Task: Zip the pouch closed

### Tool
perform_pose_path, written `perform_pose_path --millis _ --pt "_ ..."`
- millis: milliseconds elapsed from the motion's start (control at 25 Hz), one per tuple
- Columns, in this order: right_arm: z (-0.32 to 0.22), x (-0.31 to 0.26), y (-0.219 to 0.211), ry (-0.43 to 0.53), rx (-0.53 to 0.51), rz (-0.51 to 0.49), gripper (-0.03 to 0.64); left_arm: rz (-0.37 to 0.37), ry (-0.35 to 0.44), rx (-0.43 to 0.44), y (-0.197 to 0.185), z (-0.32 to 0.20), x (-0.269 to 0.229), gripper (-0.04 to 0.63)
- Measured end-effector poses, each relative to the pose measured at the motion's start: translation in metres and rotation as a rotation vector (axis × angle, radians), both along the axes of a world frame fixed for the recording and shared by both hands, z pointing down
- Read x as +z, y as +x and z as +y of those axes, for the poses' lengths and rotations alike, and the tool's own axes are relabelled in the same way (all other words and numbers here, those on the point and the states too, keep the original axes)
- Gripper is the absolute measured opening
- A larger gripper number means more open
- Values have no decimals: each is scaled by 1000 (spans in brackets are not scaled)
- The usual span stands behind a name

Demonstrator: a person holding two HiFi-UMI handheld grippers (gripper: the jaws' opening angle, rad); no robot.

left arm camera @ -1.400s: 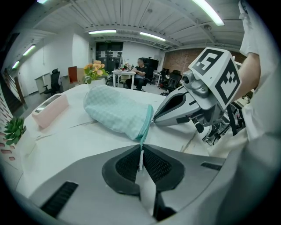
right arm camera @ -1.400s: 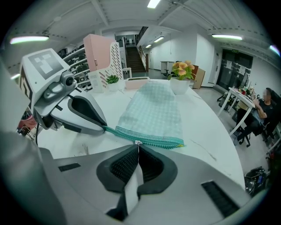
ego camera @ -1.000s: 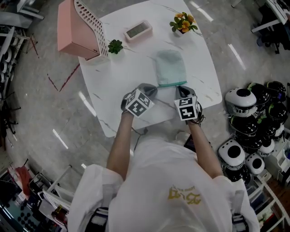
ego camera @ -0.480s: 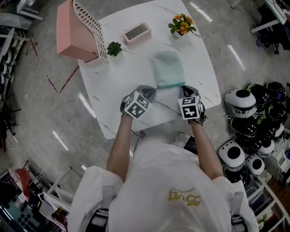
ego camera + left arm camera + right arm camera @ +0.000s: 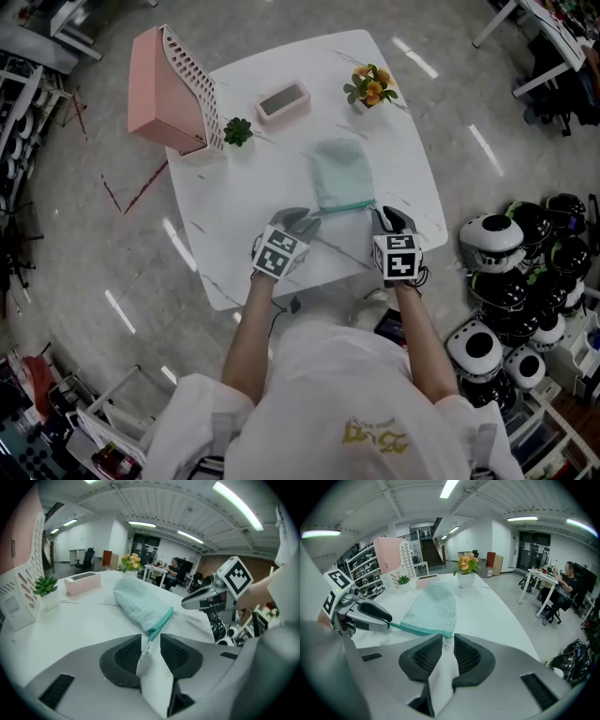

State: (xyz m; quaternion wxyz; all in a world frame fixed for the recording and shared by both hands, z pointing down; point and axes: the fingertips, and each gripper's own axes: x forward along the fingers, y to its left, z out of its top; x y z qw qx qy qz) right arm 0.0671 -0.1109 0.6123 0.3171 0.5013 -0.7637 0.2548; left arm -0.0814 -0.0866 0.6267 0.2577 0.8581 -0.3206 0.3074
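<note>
A light teal pouch (image 5: 337, 173) lies flat on the white table (image 5: 234, 211), its darker teal zipper edge (image 5: 343, 207) facing the person. My left gripper (image 5: 307, 221) sits at the zipper's left end and its jaws are opening; the zipper's tail (image 5: 161, 620) runs into the gap between the pads, which do not press on it. My right gripper (image 5: 383, 218) is at the zipper's right end, jaws also opening, with the small zip pull (image 5: 445, 641) just at its tips. The pouch (image 5: 431, 605) fills the middle of the right gripper view.
A pink slatted rack (image 5: 171, 90) stands at the table's far left, with a small green plant (image 5: 237, 131) beside it. A pink box (image 5: 282, 101) and a flower pot (image 5: 370, 86) stand at the far edge. White-and-black helmets (image 5: 497, 242) crowd the floor at right.
The right gripper has drawn slightly to the right, off the pouch's corner. The left gripper has stayed at the zipper's left end and rolled a little.
</note>
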Motion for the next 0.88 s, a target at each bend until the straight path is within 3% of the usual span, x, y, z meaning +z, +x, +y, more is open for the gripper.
perform_pose_path --millis 160,320,440,520,720,880 --pt "5 -24 8 40 13 -79 66 80 60 -183 2 1 -30 127" --pt "13 -58 12 105 -9 -151 33 84 139 -307 7 7 -63 117" --pt "17 -80 2 136 -54 -224 12 97 204 -396 3 7 -94 48" --pt "24 -92 -1 157 -93 -242 12 119 237 -458 5 12 -111 41" --pt "49 -124 9 211 -149 -302 12 167 271 -552 27 42 -144 18" --pt "60 -145 20 263 -174 -317 12 156 288 -585 41 58 -160 18"
